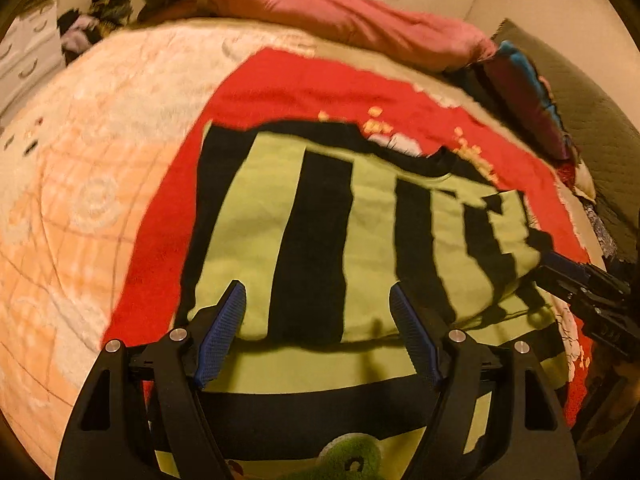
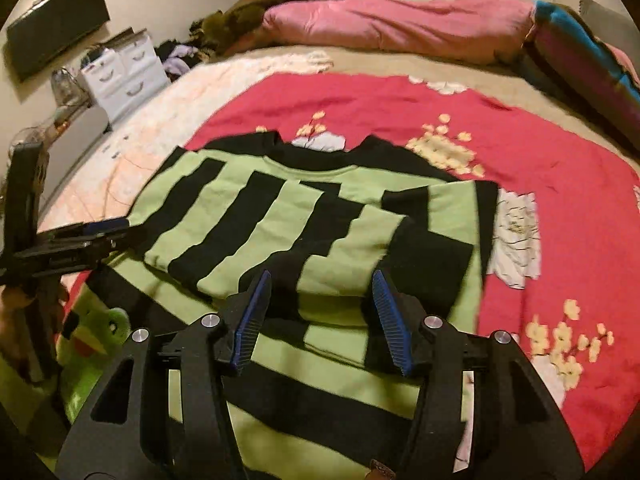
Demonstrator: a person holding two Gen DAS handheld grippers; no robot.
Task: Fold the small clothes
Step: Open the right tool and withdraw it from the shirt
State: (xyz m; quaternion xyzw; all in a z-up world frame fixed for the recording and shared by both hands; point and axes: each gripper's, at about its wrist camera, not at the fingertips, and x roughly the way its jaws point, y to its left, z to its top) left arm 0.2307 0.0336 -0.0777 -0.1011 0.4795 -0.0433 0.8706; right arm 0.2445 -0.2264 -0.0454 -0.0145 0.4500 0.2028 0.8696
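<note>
Both grippers hung spread wide over a green-and-black striped sweater (image 2: 280, 216), neither one grasping anything. Left gripper (image 1: 318, 312) had its blue-padded fingers (image 1: 224, 332) released, with the garment's folded panel directly ahead of and below them. Right gripper (image 2: 318, 300) was likewise released, its fingers (image 2: 390, 322) parted above the near edge of the folded layer. From the right gripper's view the left one appeared off to its left, at the sweater's side edge. The sweater lay on a red floral blanket (image 2: 540, 152) spread on the bed (image 1: 80, 184). Beyond the sweater, ahead of both grippers, a pink pillow (image 2: 400, 24) lay across the bed. A green plush toy (image 2: 96, 336) sat near the left gripper.
</note>
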